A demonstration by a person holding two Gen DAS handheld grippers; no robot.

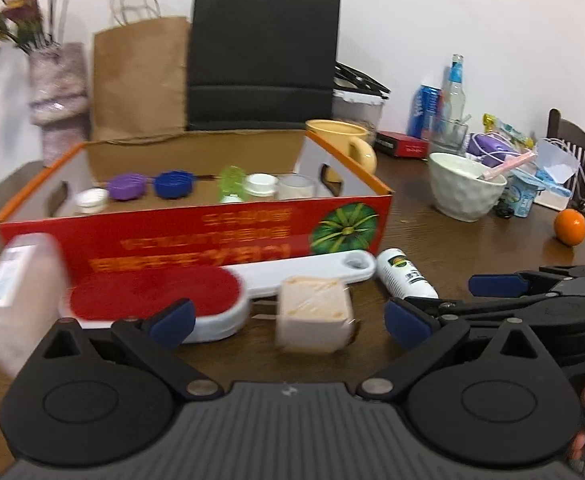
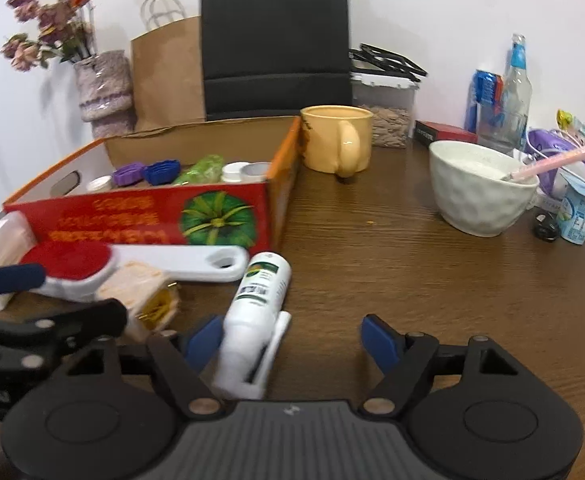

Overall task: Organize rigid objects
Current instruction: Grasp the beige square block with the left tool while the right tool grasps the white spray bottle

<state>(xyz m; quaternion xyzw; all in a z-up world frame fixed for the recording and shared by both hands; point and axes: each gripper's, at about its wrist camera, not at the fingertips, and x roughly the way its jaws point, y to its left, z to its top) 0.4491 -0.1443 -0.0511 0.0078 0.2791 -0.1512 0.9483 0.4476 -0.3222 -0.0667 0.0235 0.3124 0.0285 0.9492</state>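
both grippers stand open: the left gripper around a beige block, the right gripper around a white bottle, both before the red cardboard box.

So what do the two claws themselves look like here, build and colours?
Both match: the left claw and right claw have matte black linkage arms with silver pivot pins, round black hubs, a ribbed grey centre plate with a small white mark, and blue fingertips. No cables or sleeves are visible.
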